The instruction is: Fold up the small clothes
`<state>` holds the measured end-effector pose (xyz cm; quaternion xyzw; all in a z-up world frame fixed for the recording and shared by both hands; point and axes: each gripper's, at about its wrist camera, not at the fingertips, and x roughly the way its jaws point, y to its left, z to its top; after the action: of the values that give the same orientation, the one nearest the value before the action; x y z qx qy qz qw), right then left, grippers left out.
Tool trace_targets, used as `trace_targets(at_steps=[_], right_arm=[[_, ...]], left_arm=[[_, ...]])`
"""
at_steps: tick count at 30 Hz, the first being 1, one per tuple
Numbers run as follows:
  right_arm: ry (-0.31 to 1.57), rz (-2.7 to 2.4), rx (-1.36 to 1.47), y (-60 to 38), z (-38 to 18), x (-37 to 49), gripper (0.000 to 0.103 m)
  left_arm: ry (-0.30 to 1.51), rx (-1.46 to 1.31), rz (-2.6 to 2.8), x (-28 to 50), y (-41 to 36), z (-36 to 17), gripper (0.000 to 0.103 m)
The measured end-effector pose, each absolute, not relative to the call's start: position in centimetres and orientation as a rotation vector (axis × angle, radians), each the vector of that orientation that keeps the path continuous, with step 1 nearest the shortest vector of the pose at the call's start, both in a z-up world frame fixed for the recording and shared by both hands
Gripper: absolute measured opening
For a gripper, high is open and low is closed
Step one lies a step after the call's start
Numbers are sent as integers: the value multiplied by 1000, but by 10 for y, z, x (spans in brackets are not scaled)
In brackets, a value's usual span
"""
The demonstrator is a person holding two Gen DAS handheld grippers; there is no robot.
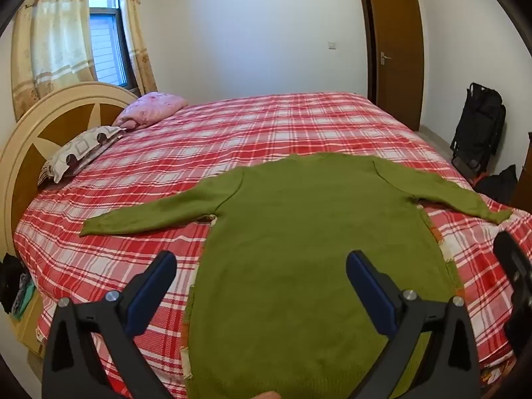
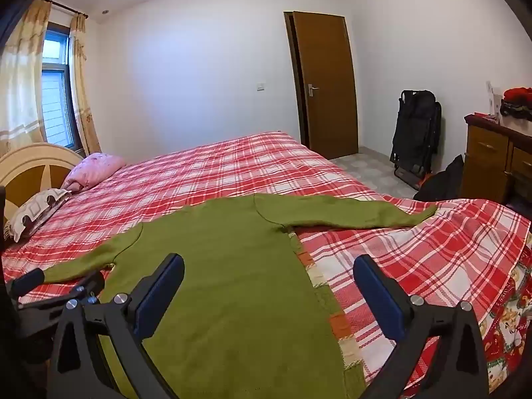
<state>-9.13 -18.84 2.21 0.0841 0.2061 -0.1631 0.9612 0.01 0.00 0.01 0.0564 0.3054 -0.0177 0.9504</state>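
- Flat on a bed [image 1: 282, 123] dressed in a red-and-white plaid cover, a small olive-green knitted sweater [image 1: 299, 249] lies spread with both sleeves stretched straight out to either side, its neck end toward the far side of the bed.
- Along the sweater's side seams, a strip of cream, orange and green patchwork edging [image 2: 335, 319] peeks out from underneath.
- Left gripper [image 1: 261, 266] hovers above the sweater's lower half, its blue-padded fingers [image 1: 153, 292] spread wide apart and holding nothing.
- Right gripper [image 2: 267, 271] hangs over the garment's right edge, likewise agape and empty.
- Two pillows, one pink [image 1: 153, 106] and one patterned with brown squares [image 1: 76, 153], rest against a rounded cream-and-brown headboard [image 1: 50, 116].
- A wooden dresser [image 2: 495, 156] at right carries a pile of red and dark fabric [image 2: 517, 99].
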Motion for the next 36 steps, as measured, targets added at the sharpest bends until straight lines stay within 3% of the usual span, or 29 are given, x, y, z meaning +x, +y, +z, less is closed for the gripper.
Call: trace_targets(at_steps=[36], right_arm=[[497, -359, 177, -188, 19, -86, 102]], left_arm=[[671, 133, -61, -5, -2, -12, 103]])
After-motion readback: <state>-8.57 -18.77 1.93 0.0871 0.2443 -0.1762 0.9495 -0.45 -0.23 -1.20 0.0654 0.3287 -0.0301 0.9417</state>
